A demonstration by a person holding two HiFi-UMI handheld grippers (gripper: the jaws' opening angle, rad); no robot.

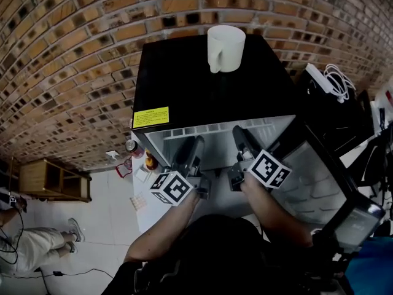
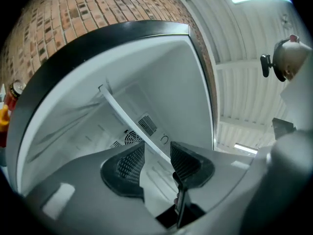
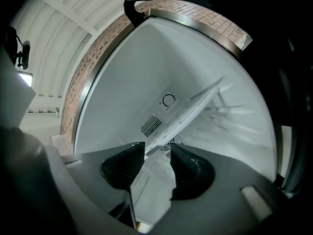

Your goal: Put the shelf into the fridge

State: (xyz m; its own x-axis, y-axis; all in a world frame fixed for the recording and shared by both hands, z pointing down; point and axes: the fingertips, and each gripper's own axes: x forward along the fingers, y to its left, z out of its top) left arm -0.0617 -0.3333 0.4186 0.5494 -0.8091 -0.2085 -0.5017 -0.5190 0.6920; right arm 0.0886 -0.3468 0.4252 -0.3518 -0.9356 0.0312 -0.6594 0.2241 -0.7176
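The small black fridge (image 1: 202, 78) stands open, its door (image 1: 319, 177) swung out to the right. Both grippers reach into its white inside. In the left gripper view the clear, white-edged shelf (image 2: 127, 124) runs slantwise across the cavity, ahead of the left gripper (image 2: 157, 153). Those jaws stand apart with nothing pressed between the pads. In the right gripper view the same shelf (image 3: 195, 106) crosses in front of the back wall vent (image 3: 151, 125). The right gripper (image 3: 157, 153) is also open and clear of the shelf. From the head view, the left gripper (image 1: 193, 143) and right gripper (image 1: 239, 133) sit side by side.
A white cup (image 1: 225, 48) stands on the fridge top near the brick wall. A yellow label (image 1: 150, 117) is on the front left corner. Bottles (image 1: 132, 146) stand on the floor left of the fridge, beyond them a low wooden rack (image 1: 55, 180). A person's legs (image 1: 37, 244) show at lower left.
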